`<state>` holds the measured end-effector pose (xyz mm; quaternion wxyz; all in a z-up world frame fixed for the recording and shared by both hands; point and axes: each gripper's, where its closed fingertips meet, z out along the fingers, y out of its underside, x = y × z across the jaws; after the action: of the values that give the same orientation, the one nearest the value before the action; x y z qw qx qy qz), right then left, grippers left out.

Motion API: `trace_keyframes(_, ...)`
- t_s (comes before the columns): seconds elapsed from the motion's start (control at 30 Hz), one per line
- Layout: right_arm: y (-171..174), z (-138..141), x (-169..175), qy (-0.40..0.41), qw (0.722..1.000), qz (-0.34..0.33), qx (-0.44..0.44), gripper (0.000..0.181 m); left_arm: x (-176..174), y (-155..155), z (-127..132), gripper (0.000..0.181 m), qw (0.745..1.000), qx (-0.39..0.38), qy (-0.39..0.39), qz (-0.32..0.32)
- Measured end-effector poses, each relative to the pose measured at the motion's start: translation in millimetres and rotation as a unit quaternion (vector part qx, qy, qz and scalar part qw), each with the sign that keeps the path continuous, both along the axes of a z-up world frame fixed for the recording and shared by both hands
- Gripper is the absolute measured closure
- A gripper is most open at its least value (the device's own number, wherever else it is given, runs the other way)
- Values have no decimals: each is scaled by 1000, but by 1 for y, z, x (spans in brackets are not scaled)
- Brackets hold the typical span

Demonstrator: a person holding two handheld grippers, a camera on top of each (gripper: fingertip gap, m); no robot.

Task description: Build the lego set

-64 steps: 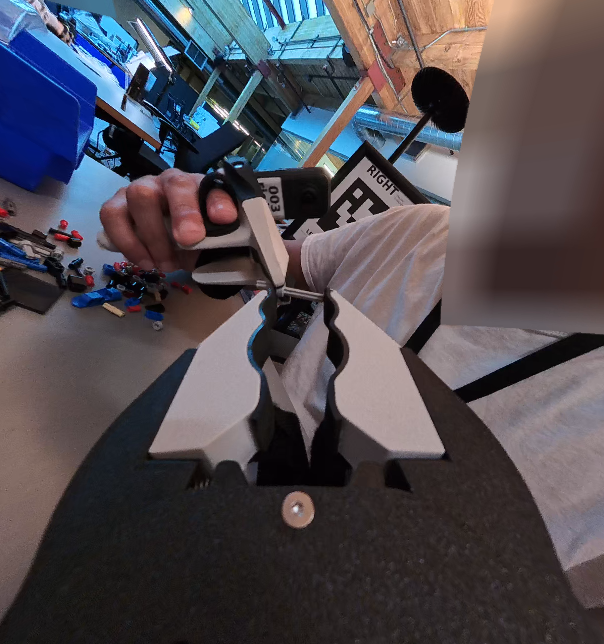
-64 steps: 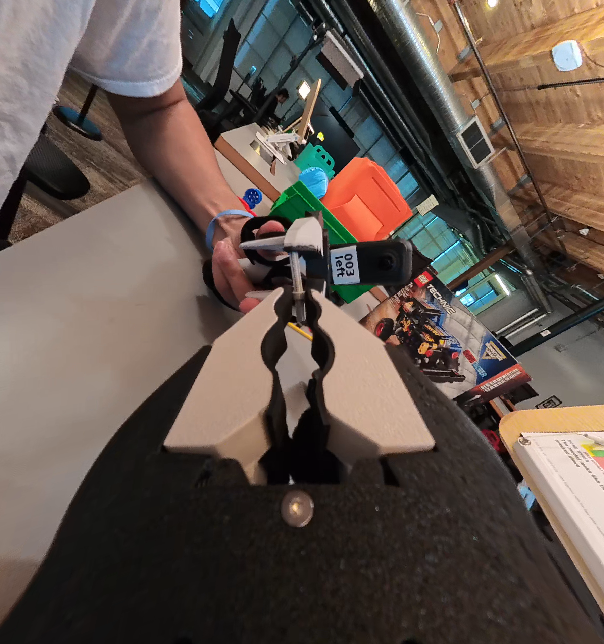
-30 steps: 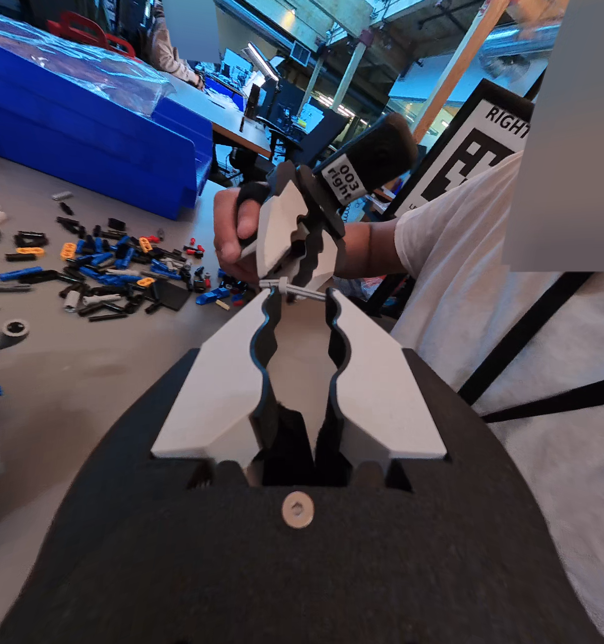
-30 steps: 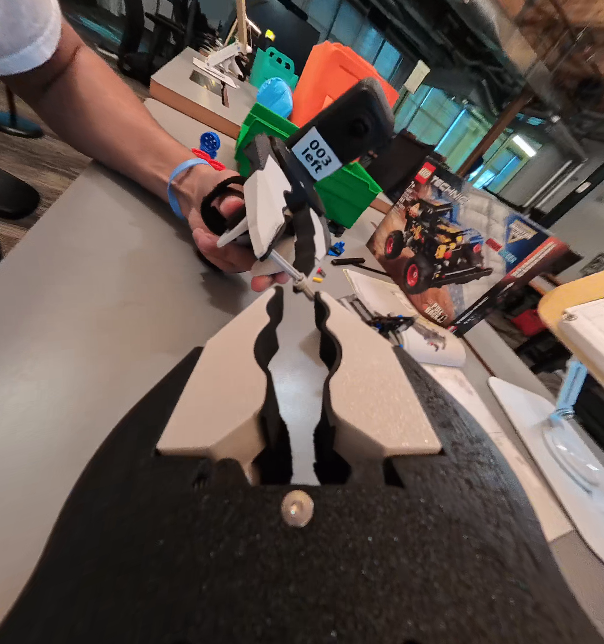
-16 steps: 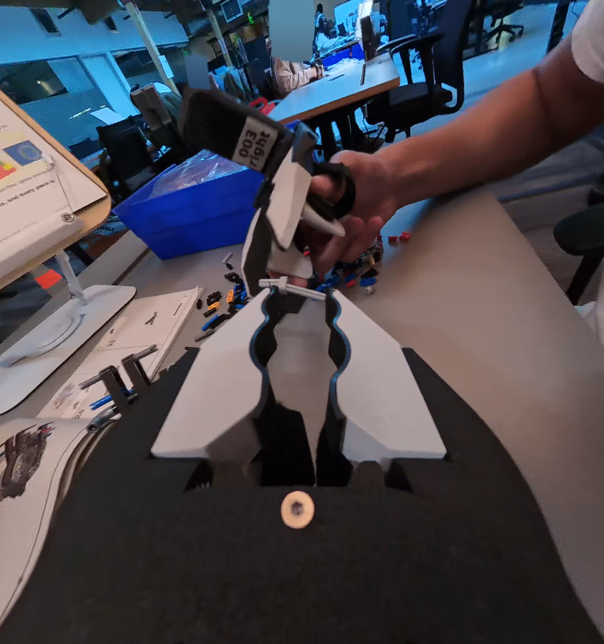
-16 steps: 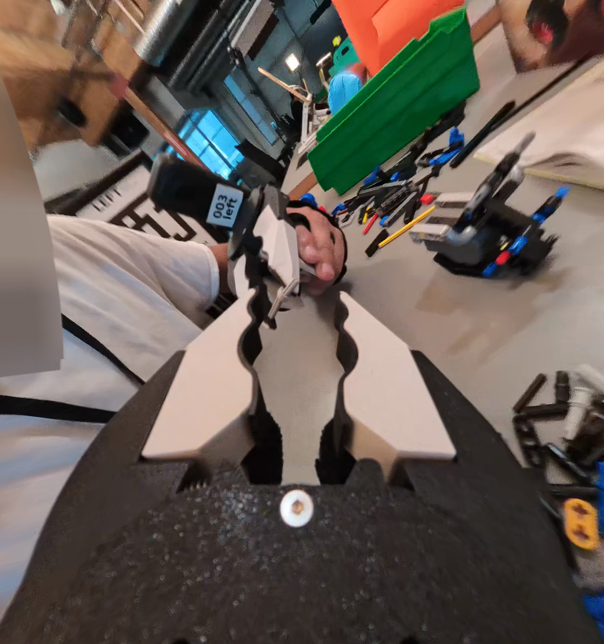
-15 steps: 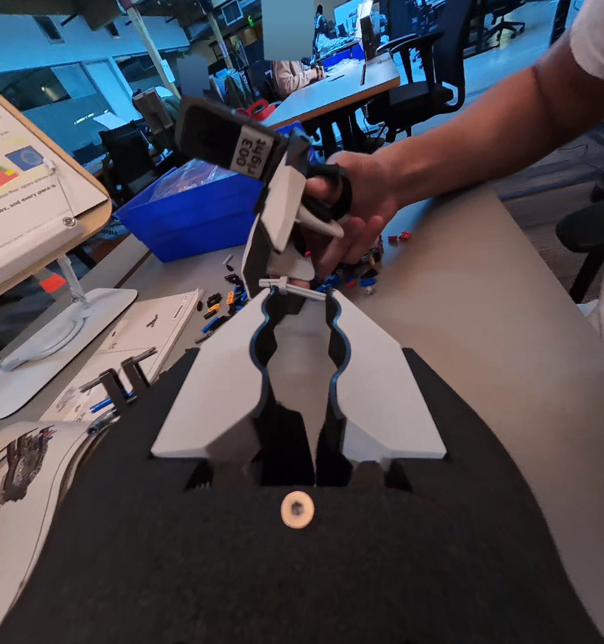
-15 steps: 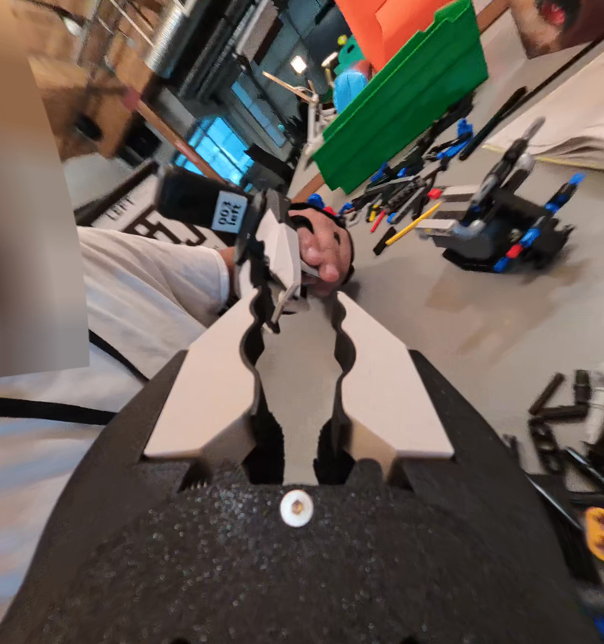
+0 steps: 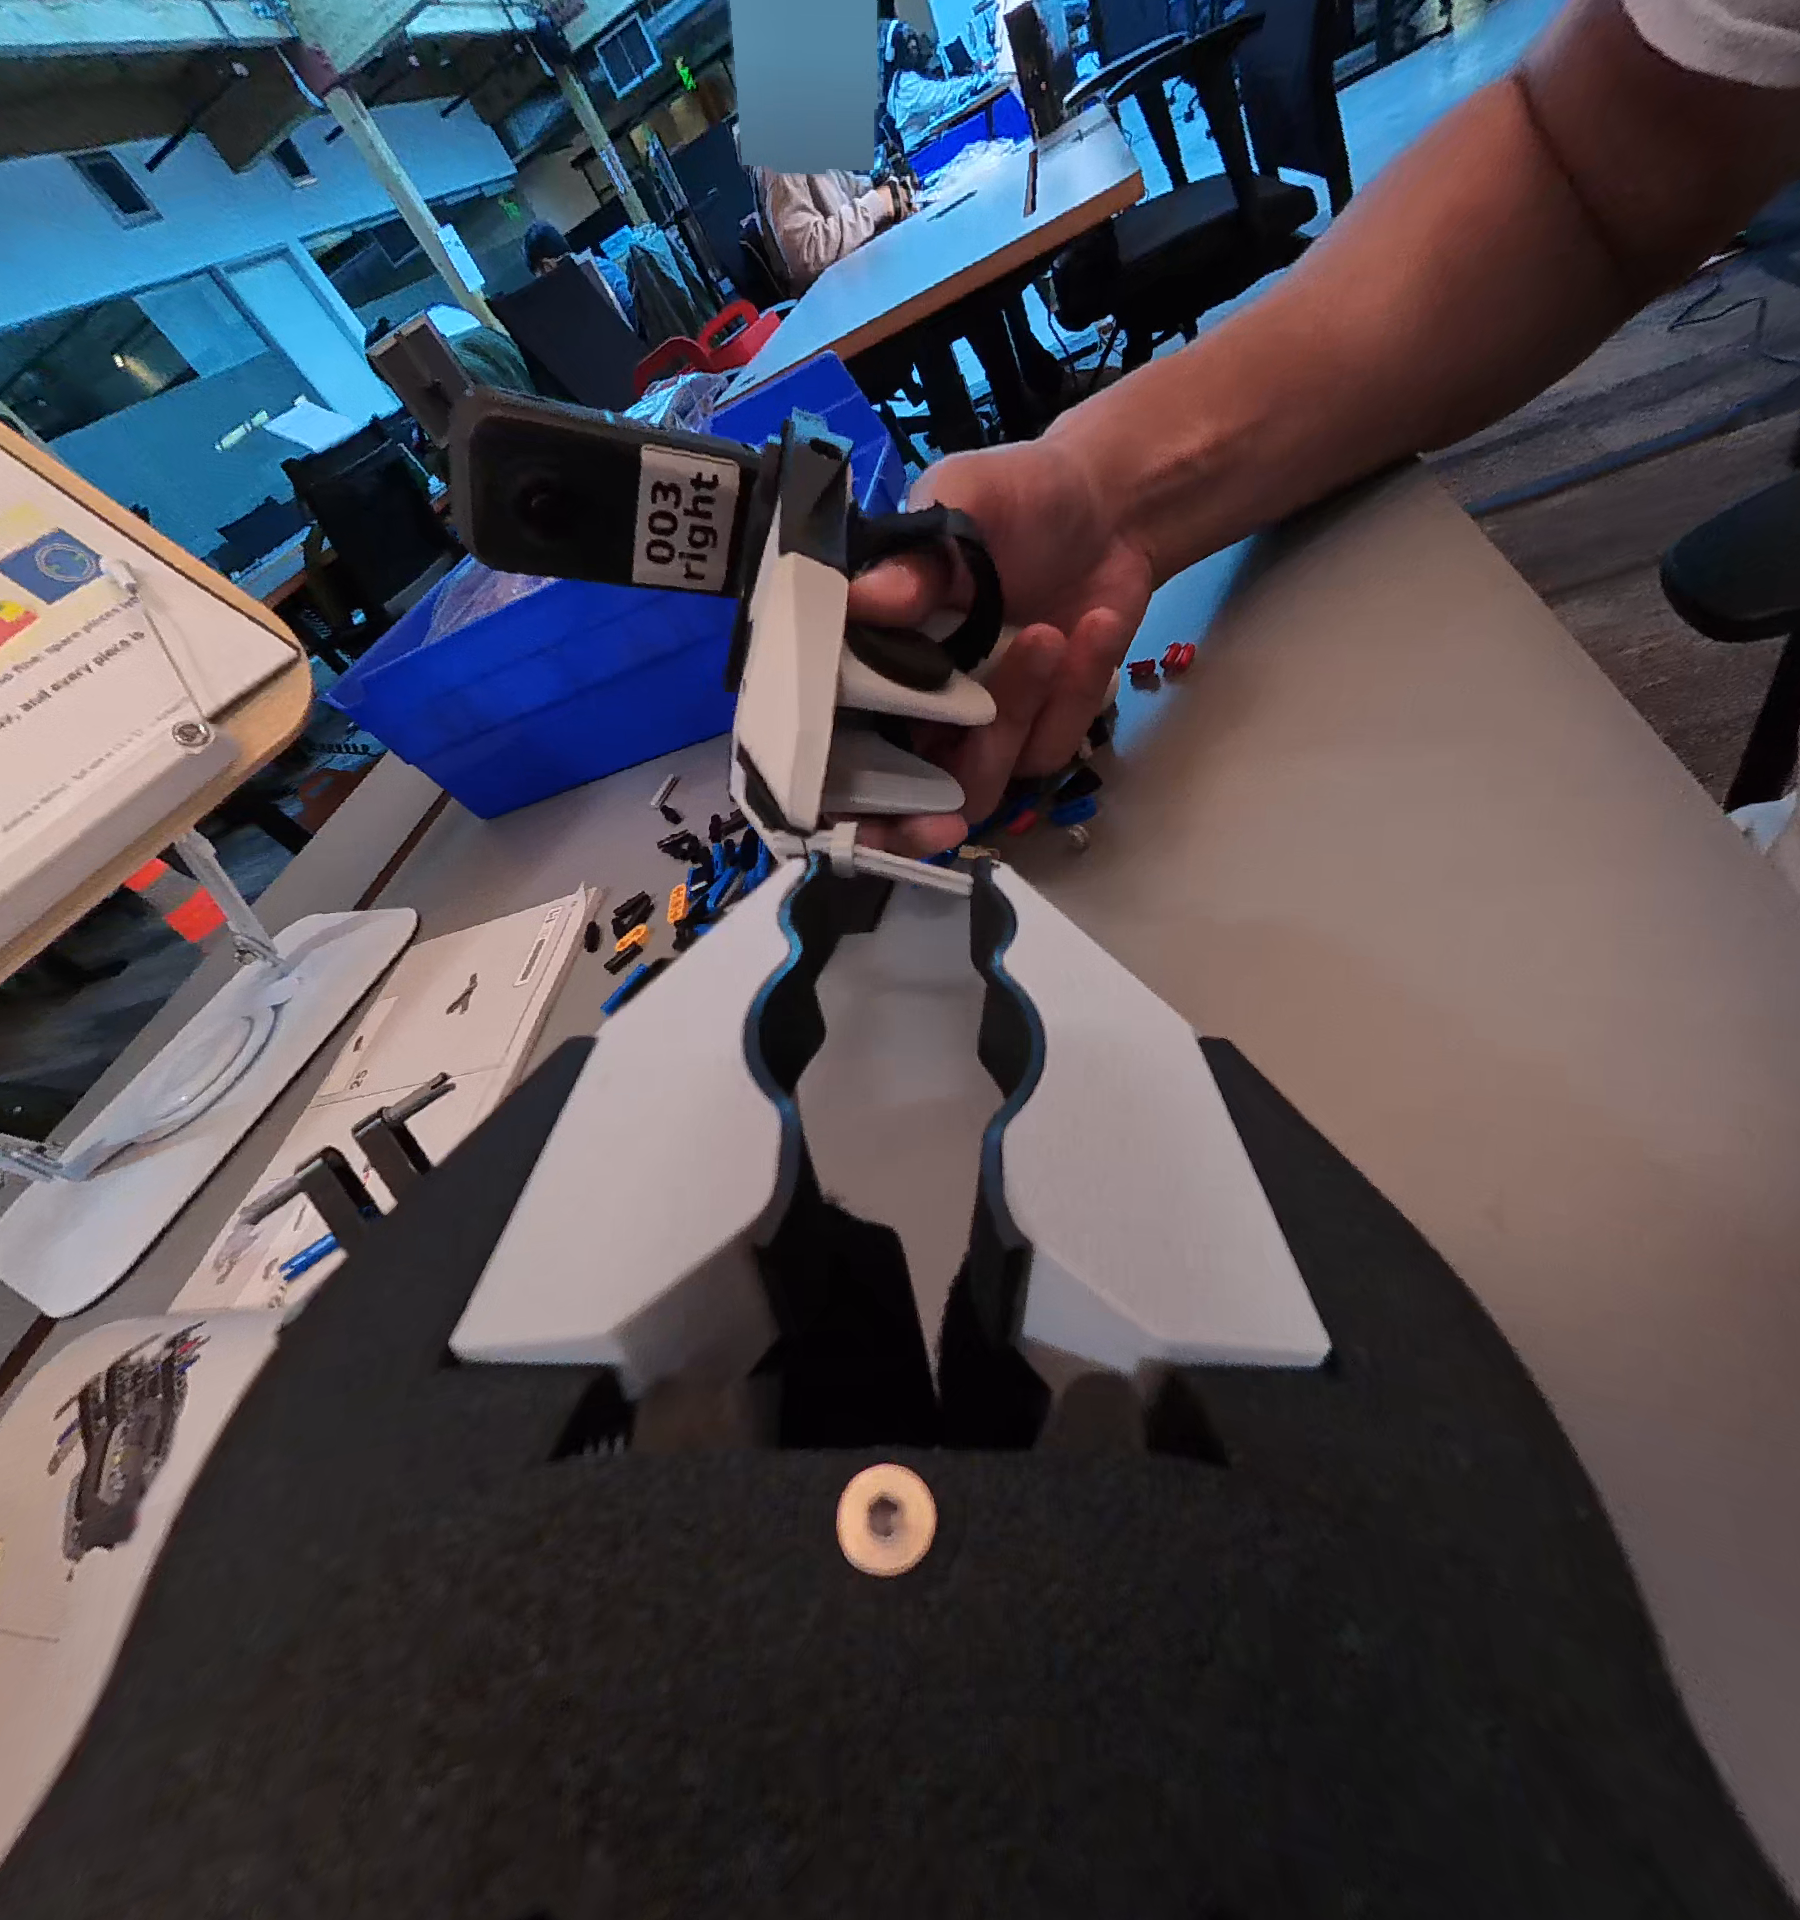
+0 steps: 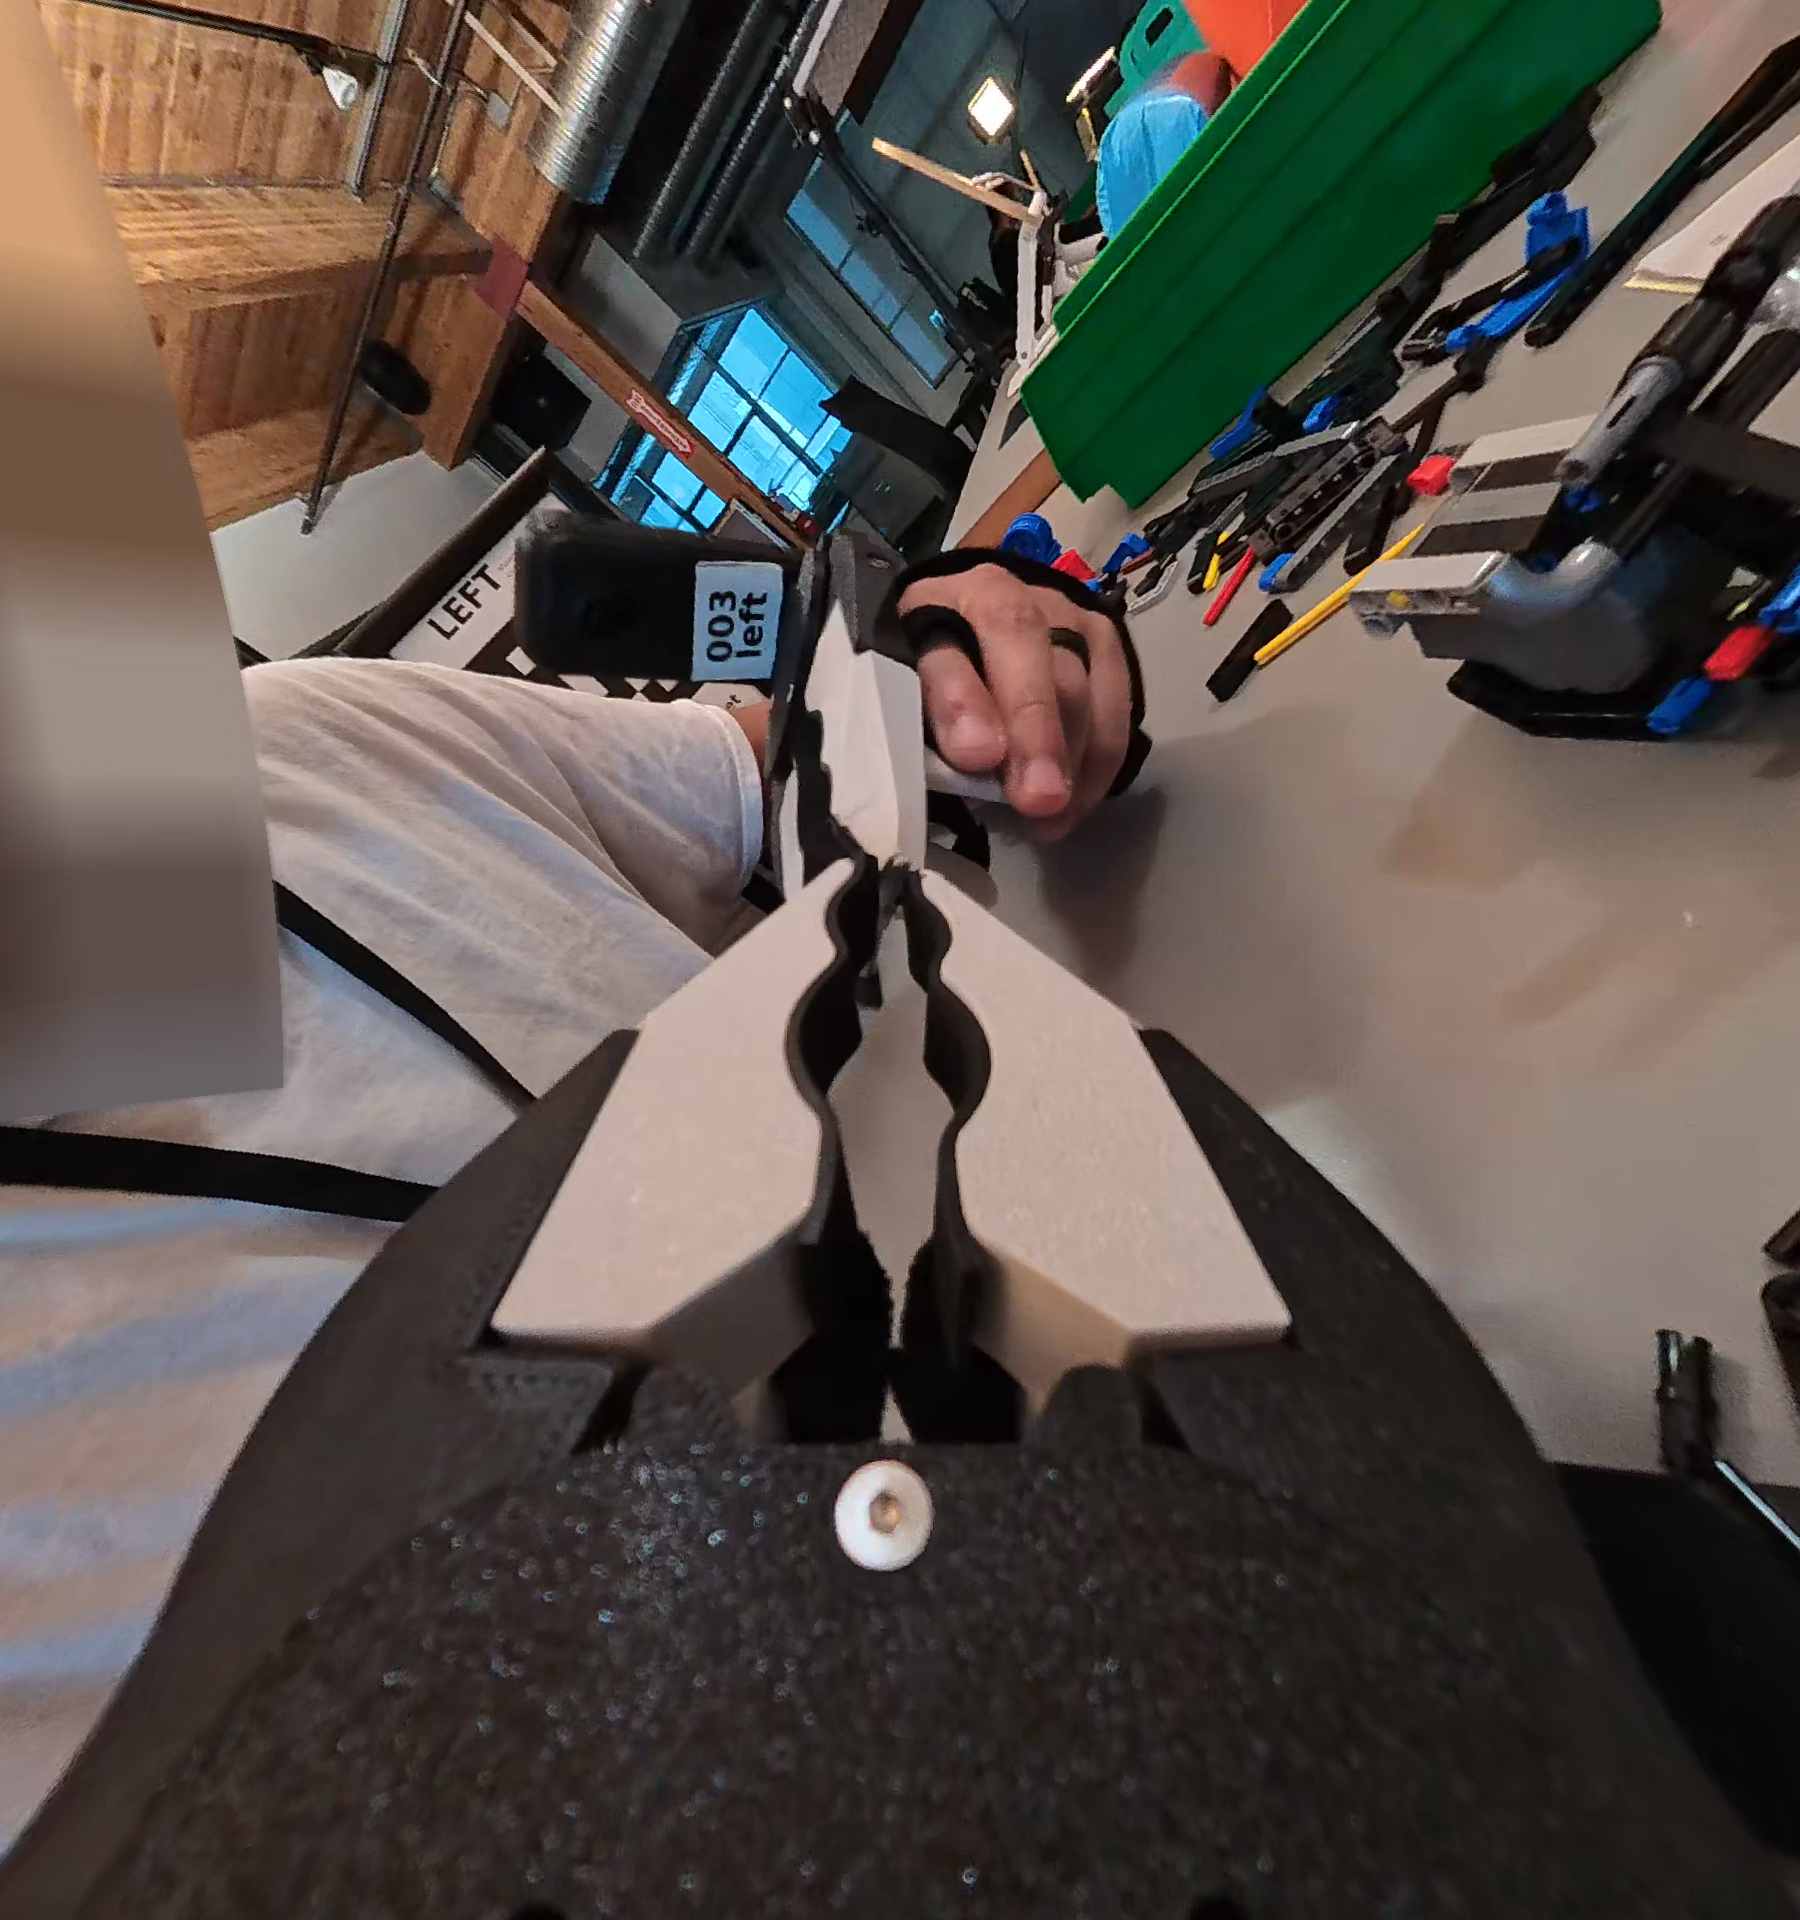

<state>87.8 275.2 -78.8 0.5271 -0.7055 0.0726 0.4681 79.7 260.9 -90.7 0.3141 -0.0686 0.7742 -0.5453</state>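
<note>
Both claws are meeting tip to tip above the grey table (image 9: 1395, 1039). Filling the lower half of the left wrist view, the left gripper (image 9: 891, 883) is clamping a thin light-grey axle (image 9: 901, 871) lengthwise between its fingertips, the fingers standing apart by the length of that rod. Coming down from the upper centre of the same frame, the right gripper (image 9: 808, 836) is closing its tips on the axle's left end, where a small collar is sitting. A person's right hand (image 9: 1021, 665) is wrapping the black trigger loop, fingers curling down, while the bare forearm is stretching away to the upper right corner.

Seen from the right wrist view, the right gripper (image 10: 880, 873) is showing its fingers drawn nearly together, pinching that axle end, though the piece itself is barely visible there. Opposite it, the left gripper (image 10: 854, 842) is pointing downward at the frame's centre, and the left hand (image 10: 1021, 686) is gripping its handle with fingers spread along the grey lever.

At the right edge of that frame, a partly built black and grey model (image 10: 1644, 582) is lying on the table. Loose pieces (image 10: 1322, 468) are scattering in front of a green bin (image 10: 1291, 229) toward the upper right.
</note>
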Motion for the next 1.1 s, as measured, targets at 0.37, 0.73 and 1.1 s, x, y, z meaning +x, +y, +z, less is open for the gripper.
trace_keyframes(0.37,-1,0,-1,8,1000,0,-10,171,5,2,4,157,997,-42,63,13)
trace_keyframes(0.73,2,1,0,28,999,-13,-15,176,6,4,5,157,999,-19,33,26)
trace_keyframes(1.1,4,3,-7,-41,999,-24,-4,176,8,9,14,177,997,-49,62,24)
